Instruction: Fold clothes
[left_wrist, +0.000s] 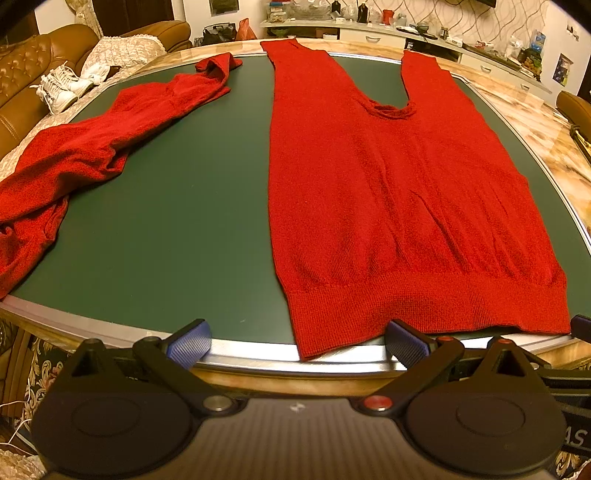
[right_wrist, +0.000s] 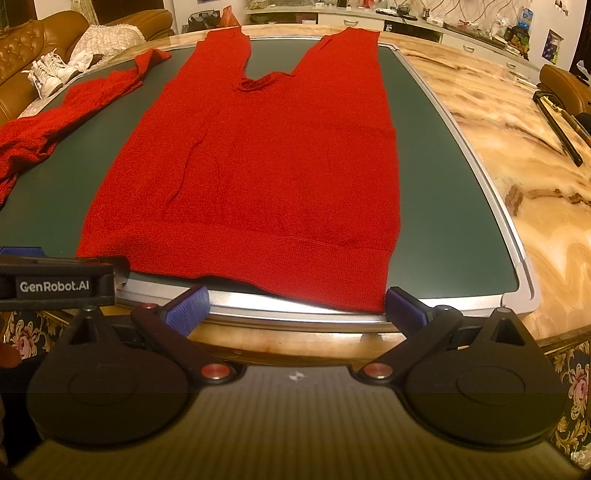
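A red knit garment (left_wrist: 399, 206) lies flat on the green mat (left_wrist: 166, 229), its ribbed hem at the near edge and two strips reaching the far edge; it also shows in the right wrist view (right_wrist: 258, 177). A second red knit garment (left_wrist: 85, 155) lies crumpled at the left, also seen in the right wrist view (right_wrist: 55, 122). My left gripper (left_wrist: 297, 341) is open just before the hem's near left corner. My right gripper (right_wrist: 295, 304) is open, its fingers either side of the hem's near right part. Neither holds cloth.
The green mat (right_wrist: 436, 206) has a silver frame on a marble table (right_wrist: 517, 155). A leather sofa with white shoes (left_wrist: 62, 86) stands at the left. A cluttered counter (left_wrist: 424, 29) runs along the back. Dark sticks (right_wrist: 557, 125) lie on the table's right.
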